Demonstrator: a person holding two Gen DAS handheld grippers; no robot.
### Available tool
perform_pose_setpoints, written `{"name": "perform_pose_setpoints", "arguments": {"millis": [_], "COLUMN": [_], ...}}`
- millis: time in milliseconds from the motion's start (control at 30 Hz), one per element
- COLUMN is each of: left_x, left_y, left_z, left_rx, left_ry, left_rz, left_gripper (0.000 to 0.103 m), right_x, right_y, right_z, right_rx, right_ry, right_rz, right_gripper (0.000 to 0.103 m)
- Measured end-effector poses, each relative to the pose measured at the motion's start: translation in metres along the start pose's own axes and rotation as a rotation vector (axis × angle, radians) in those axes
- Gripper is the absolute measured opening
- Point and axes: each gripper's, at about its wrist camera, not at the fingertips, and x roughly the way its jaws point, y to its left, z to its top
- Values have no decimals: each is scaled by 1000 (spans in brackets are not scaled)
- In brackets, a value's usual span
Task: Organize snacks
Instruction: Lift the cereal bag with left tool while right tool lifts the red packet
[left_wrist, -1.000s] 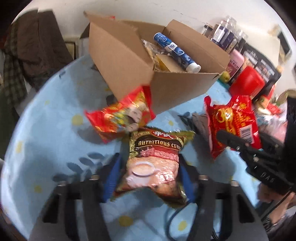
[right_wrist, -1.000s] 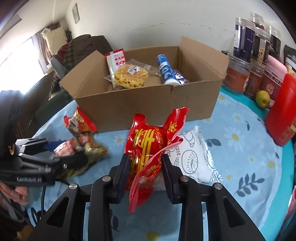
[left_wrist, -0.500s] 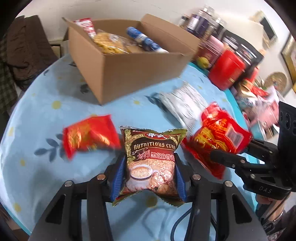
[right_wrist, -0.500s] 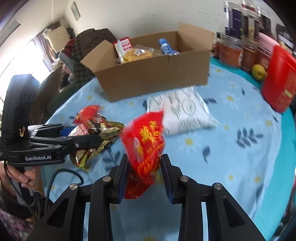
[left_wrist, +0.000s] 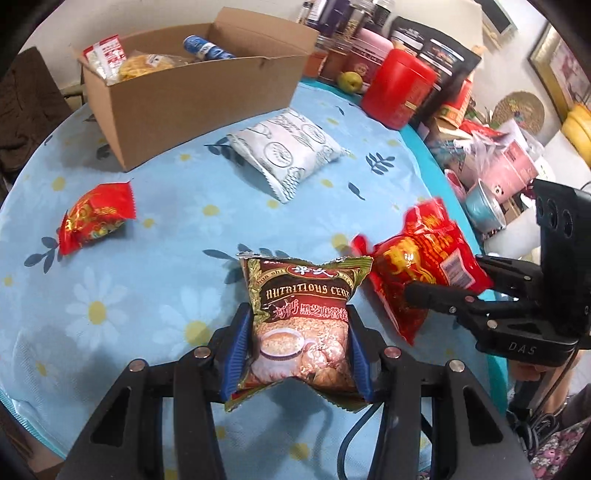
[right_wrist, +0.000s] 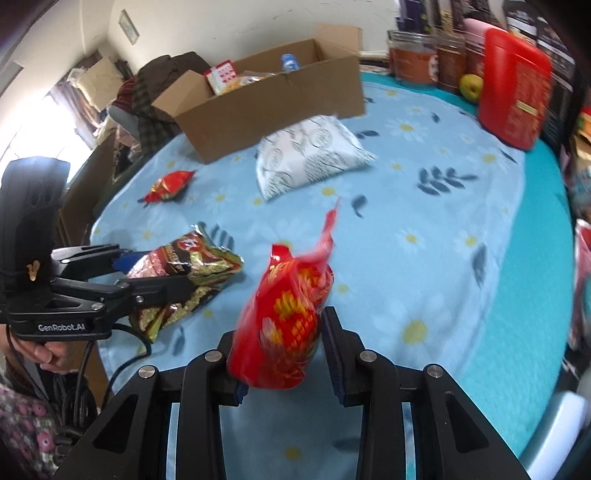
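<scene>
Snacks are in both grippers at once. At the bottom of the left wrist view, the left gripper (left_wrist: 295, 354) is clamped on a brown foil cereal packet (left_wrist: 303, 325), its blue pads pressing the packet's two sides; its jaws have just been closing on it. To the right in that view, the right gripper (left_wrist: 436, 295) is closed on a red crinkly snack bag (left_wrist: 424, 266); in the right wrist view, the same bag (right_wrist: 288, 325) stands up between the fingers, blurred.

Both packets are soft and air-filled, so I judge that either could slip or twist out if swung fast, and the two grippers sit close together, so they could knock each other.

Farther out on the light-blue daisy-print tablecloth (left_wrist: 155, 206) lie a small red wrapped snack (left_wrist: 94, 216) at the left and a white patterned pillow pack (left_wrist: 286, 149) at centre, both apart from the held packets. Beyond them, at upper left, stands the open brown cardboard box (left_wrist: 192, 88), already holding snacks. The cloth's teal edge (left_wrist: 424, 147) runs down the right side, with a red canister (left_wrist: 400, 90) and jars crowding it; open room lies toward the left and centre.
</scene>
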Motion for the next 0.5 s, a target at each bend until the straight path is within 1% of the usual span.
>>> {"name": "perform_pose_setpoints", "arguments": {"millis": [67, 100, 167, 200, 233, 300, 333, 367, 400, 433, 500], "left_x": [4, 6, 9, 10, 12, 16, 18, 18, 19, 19, 18], "left_y": [-5, -7, -10, -11, -12, -11, -11, -12, -12, -11, -10], "left_z": [0, 1, 2, 2, 4, 4, 4, 4, 4, 4, 5], "left_rx": [15, 17, 20, 22, 21, 11, 3, 3, 3, 5, 0], "left_ry": [1, 3, 0, 3, 9, 23, 31, 20, 19, 19, 19], "left_rz": [25, 32, 49, 51, 53, 52, 50, 55, 63, 64, 63], "left_gripper": [48, 48, 48, 48, 50, 54, 54, 54, 54, 54, 54], "right_x": [-5, -7, -12, -14, -16, -18, -19, -20, -20, -18, -13], "right_y": [-4, -5, -7, -7, -8, -8, -8, -8, -7, -6, -1], "right_z": [-3, -4, -4, -4, -5, -3, -1, -1, 1, 2, 5], "right_rx": [12, 21, 32, 35, 40, 50, 56, 61, 63, 61, 41], "right_ry": [-21, -25, -42, -52, -60, -62, -62, -62, -61, -57, -44], "right_rz": [-39, -57, -104, -116, -125, -114, -105, -99, -96, -98, -115], "right_gripper": [36, 39, 52, 66, 75, 81, 87, 90, 98, 102, 103]}}
